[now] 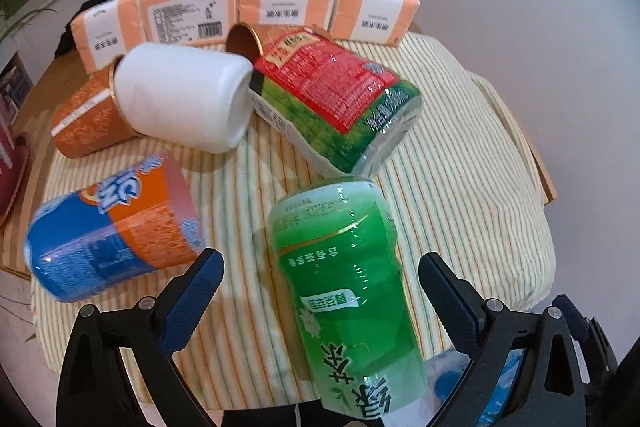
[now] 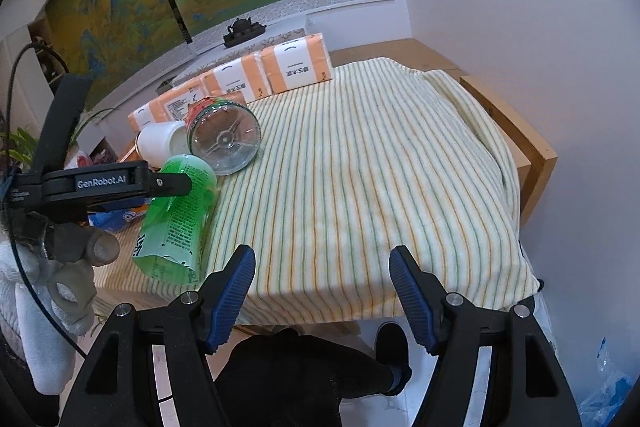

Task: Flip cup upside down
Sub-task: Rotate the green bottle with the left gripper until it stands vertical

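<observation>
A green wrapped cup (image 1: 344,287) lies on its side on the striped cloth (image 1: 460,163), between the fingers of my open left gripper (image 1: 320,291), untouched by the pads. It also shows in the right wrist view (image 2: 176,219), with the left gripper (image 2: 120,183) over it. Further back lie a white cup (image 1: 180,95), an orange patterned cup (image 1: 88,123), a red-and-green cup (image 1: 340,95) and a blue-and-orange cup (image 1: 112,227), all on their sides. My right gripper (image 2: 322,283) is open and empty over the table's front edge.
Several orange tissue packs (image 1: 248,7) line the back of the table. The cloth's right half (image 2: 380,167) is bare. A wooden table edge (image 2: 516,135) runs on the right. A white wall stands to the right.
</observation>
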The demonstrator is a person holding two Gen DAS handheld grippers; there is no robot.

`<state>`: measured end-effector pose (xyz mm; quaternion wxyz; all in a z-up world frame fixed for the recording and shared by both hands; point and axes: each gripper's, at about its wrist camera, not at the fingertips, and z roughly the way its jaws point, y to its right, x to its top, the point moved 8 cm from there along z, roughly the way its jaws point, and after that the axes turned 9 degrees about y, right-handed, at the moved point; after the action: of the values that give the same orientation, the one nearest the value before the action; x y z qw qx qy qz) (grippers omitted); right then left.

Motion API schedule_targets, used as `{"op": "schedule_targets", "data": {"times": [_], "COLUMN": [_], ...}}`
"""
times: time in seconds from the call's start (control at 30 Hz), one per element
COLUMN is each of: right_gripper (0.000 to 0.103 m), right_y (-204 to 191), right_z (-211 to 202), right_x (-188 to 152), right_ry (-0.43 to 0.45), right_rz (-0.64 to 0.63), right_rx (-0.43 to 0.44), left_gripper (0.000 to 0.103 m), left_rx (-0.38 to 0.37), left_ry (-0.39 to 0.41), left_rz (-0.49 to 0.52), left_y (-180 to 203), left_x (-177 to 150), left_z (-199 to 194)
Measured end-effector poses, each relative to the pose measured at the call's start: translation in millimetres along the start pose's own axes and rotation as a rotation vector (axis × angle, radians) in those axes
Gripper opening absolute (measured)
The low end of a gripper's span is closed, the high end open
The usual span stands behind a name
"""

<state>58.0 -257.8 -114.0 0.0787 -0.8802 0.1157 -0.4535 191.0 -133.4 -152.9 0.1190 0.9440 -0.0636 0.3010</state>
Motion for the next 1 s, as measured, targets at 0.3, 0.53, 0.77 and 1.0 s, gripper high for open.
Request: {"op": "schedule_targets", "data": {"times": [0.3, 0.53, 0.77, 1.0], "right_gripper": [0.066, 0.066, 0.066, 0.066], "right_y": [2.8, 1.9, -2.1, -8.3], "right_z": [-0.8, -1.3, 0.1, 2.6], "right_x": [-0.4, 0.7, 1.0, 0.7], "right_ry": [0.003, 0.013, 0.020, 0.020], "right_rz": [-0.004, -0.010, -0.032, -0.043], "right_rx": [-0.005, -0.017, -0.029, -0.024], "left_gripper": [0.080, 0.075, 0.075, 0.075], "left_rx": [-0.023, -0.022, -0.012, 0.005], "left_ry": [-0.063, -0.038, 0.048, 0.121], "left_rz": [-0.009, 0.005, 0.025, 0.038], "left_y": [1.0, 2.5, 1.7, -0.6], "left_x": [-5.5, -5.9, -1.8, 0.9], "left_z": [14.1, 6.4, -13.9, -34.1]}}
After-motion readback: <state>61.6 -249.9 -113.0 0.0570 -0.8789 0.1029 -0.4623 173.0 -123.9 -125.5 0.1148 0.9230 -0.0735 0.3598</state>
